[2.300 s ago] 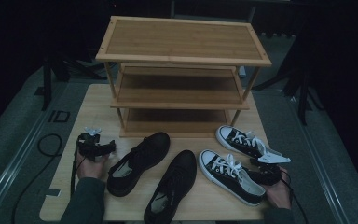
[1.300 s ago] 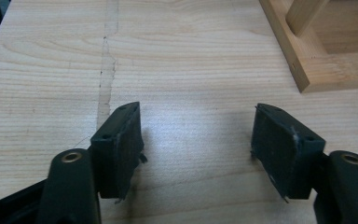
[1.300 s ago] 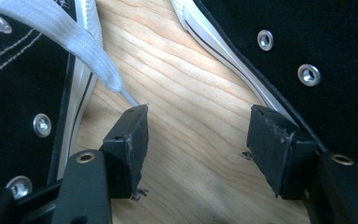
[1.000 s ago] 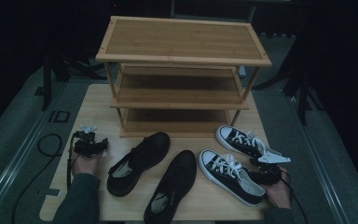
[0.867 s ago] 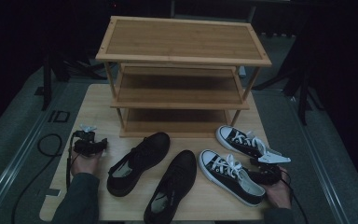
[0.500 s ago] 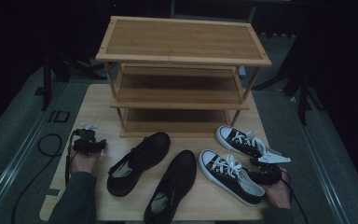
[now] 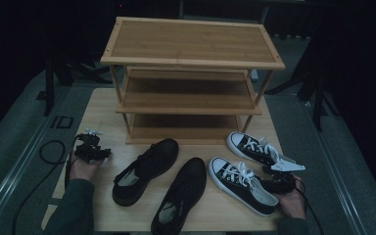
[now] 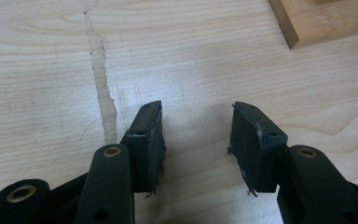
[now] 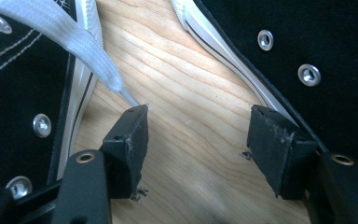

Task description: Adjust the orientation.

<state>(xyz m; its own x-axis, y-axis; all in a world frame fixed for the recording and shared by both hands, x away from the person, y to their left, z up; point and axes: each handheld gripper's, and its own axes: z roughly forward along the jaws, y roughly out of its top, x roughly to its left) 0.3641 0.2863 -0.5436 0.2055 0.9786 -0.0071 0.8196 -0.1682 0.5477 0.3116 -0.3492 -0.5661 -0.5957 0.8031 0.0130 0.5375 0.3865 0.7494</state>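
Observation:
My left gripper (image 7: 97, 149) hovers low over the bare table (image 7: 103, 107), left of two black leather shoes (image 7: 147, 169) (image 7: 181, 193). In the left gripper view its jaws (image 8: 196, 126) stand partly apart with only wood between them; they have just been closing partway. My right gripper (image 7: 270, 177) rests at the front right between two black-and-white sneakers (image 7: 242, 183) (image 7: 254, 147). In the right gripper view it (image 9: 198, 126) is open over the wood, with one sneaker (image 9: 18, 84) to its left, the other (image 9: 317, 42) to its right, and a white lace (image 9: 65, 42) lying by the left jaw.
A three-tier bamboo shoe rack (image 7: 191, 44) stands at the back of the table with bare shelves; one of its feet (image 8: 326, 18) is ahead of the left gripper. A black cable (image 7: 46, 149) trails off the table's left edge. Dark floor surrounds the table.
The left hand has shifted slightly to the left, away from the nearer black shoe. The right hand and all the shoes have stayed put.

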